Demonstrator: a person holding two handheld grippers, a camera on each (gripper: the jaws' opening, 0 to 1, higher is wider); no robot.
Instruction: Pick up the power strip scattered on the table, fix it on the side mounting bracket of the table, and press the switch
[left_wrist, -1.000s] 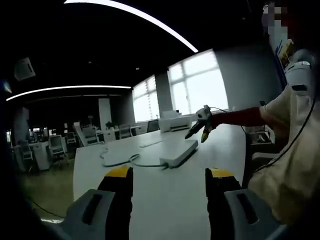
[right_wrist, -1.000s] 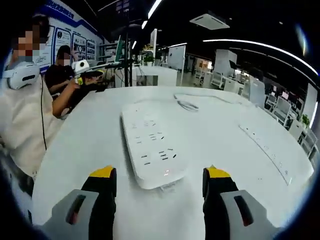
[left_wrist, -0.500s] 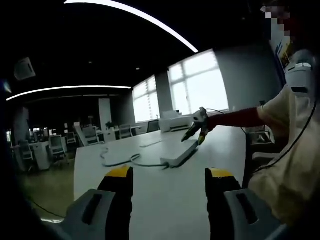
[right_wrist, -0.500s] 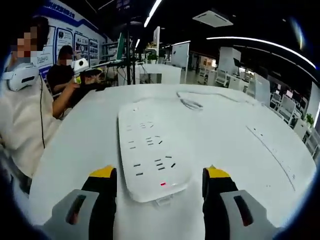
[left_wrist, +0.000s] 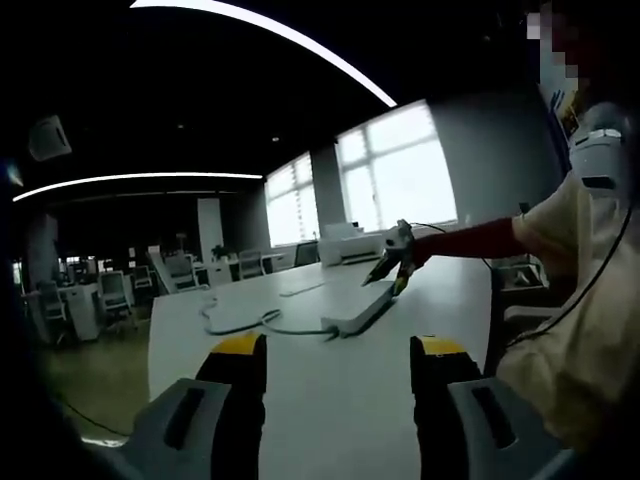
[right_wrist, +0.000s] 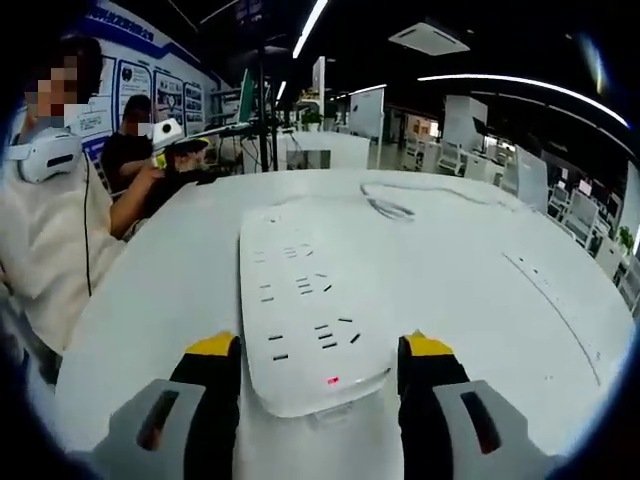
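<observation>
Lying flat: white power strip on the white table, near end between the right gripper's spread jaws, nothing grasped; small red light glows at that end.
Cable: white cord curls at the strip's far end.
Left gripper: jaws apart, empty, near table edge, well short of the strip.
Room: dim office, ceiling light strips, bright windows, desks and chairs.
Left side: seated person at far table.

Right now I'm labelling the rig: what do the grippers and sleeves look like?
Each gripper has two black jaws with yellow tips on grey housings, as on the left gripper and right gripper. The right arm wears a red sleeve under a cream top crossed by a thin black cable.
</observation>
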